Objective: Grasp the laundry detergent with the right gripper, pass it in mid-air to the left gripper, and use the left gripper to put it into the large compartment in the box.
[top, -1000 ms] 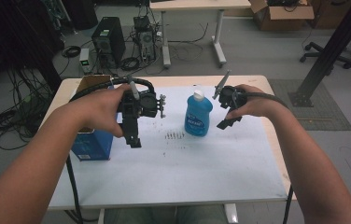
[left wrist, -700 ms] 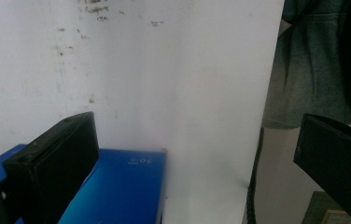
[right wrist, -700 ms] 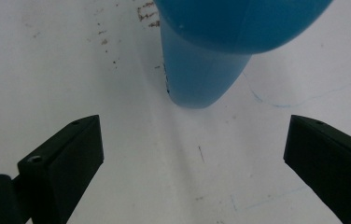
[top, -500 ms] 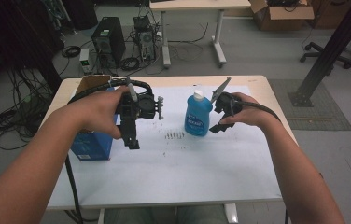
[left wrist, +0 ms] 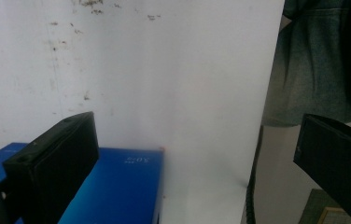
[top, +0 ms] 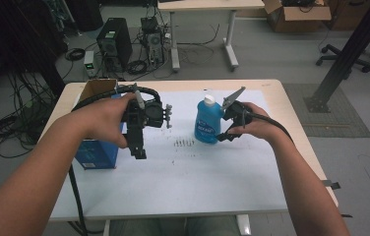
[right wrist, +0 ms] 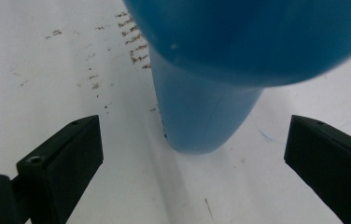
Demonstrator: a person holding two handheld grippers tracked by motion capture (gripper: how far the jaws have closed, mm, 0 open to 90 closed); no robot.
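Office floor with cables, a computer tower and a second desk lies behind a light wooden worktop [top: 291, 113] covered by a white sheet speckled with small dark marks. On it, around the centre and a little toward 1 o'clock, one blue bottle [top: 207, 122] with a white cap stands upright. At 9 o'clock one blue box [top: 94, 152] sits at the sheet's edge, with an open cardboard box [top: 97, 88] just behind it.

Two tools are in hand. The right tool [top: 226, 129] sits just beside the bottle at its 3 o'clock side; in the right gripper view its jaws stand wide apart with the bottle's base [right wrist: 201, 121] between and beyond them, touching neither. The left tool [top: 138, 147] hangs above the sheet, pointing toward 6 o'clock, near the blue box; in the left gripper view its jaws are spread with nothing between them, and the box [left wrist: 113, 186] lies below.

The step in hand looks like a reach to grasp the bottle, and the risks follow from that. The bottle is tall on a narrow base, so a jaw that meets it off-centre or high up would likely tip it toward 9 o'clock. Its smooth curved plastic could slip if the jaws close on the rounded shoulder rather than the flatter waist. A hard squeeze might also buckle the wall and push liquid at the cap
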